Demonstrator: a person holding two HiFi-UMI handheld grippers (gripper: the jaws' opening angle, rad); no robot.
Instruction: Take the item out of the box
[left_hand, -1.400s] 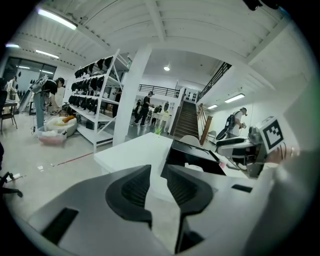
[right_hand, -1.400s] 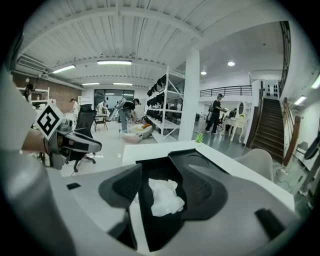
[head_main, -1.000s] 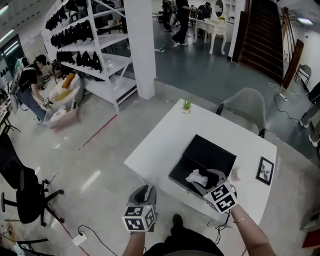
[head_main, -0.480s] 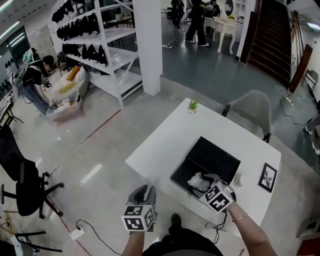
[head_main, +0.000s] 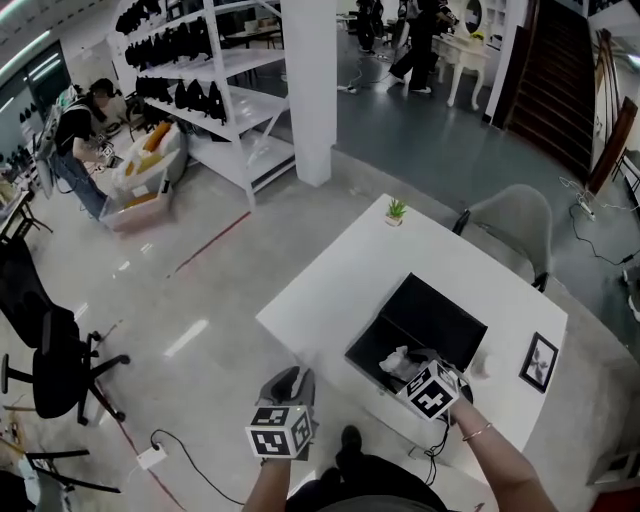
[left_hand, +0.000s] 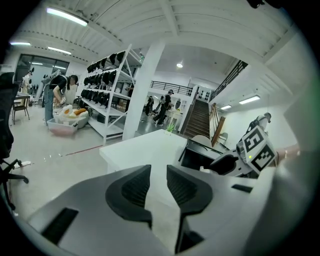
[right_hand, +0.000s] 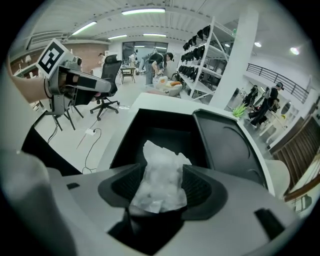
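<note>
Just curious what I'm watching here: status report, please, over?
Right hand-held gripper shut on white crumpled bag, at black box. Left hand-held gripper open, empty. Nothing blocking.

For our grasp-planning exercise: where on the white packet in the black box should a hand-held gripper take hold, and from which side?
Probably best to grip the packet at its bunched, crumpled end, which is soft and narrow enough to pinch. Come from above through the open top of the box, since its walls block the sides. The right hand-held gripper pinches it this way.
</note>
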